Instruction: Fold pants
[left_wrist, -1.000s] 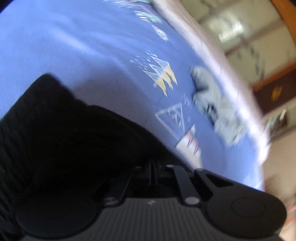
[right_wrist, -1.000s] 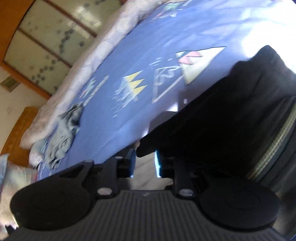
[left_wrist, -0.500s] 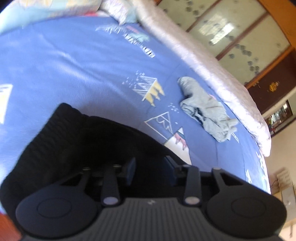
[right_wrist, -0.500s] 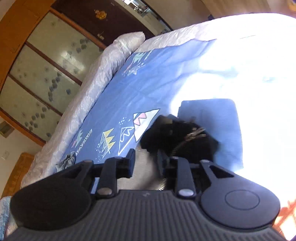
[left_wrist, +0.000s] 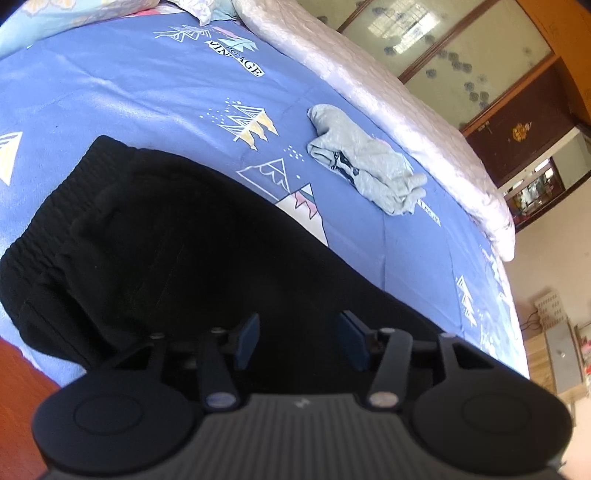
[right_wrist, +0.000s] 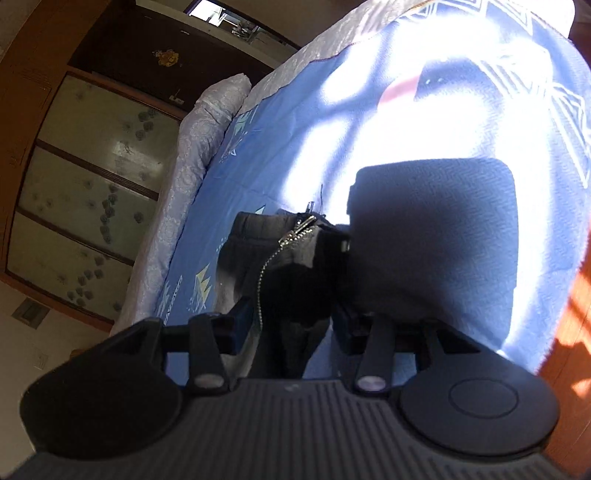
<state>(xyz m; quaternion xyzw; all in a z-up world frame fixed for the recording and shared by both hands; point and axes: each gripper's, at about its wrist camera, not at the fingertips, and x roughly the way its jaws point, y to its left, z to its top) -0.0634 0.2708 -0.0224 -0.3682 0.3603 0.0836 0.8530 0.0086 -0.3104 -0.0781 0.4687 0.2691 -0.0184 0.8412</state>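
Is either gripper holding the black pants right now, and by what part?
Neither: left gripper and right gripper have just opened; black pants lie released on the bed.

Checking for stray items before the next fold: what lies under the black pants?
The black pants lie on the blue patterned bedsheet. Anything beneath them is covered by the cloth.

My left claw's (left_wrist: 297, 341) body hides the near end of the black pants (left_wrist: 177, 236). In my right view glare washes out the bed's (right_wrist: 229, 173) far corner, and I cannot tell whether the pants (right_wrist: 288, 280) touch my right claw's (right_wrist: 291, 325) pads.
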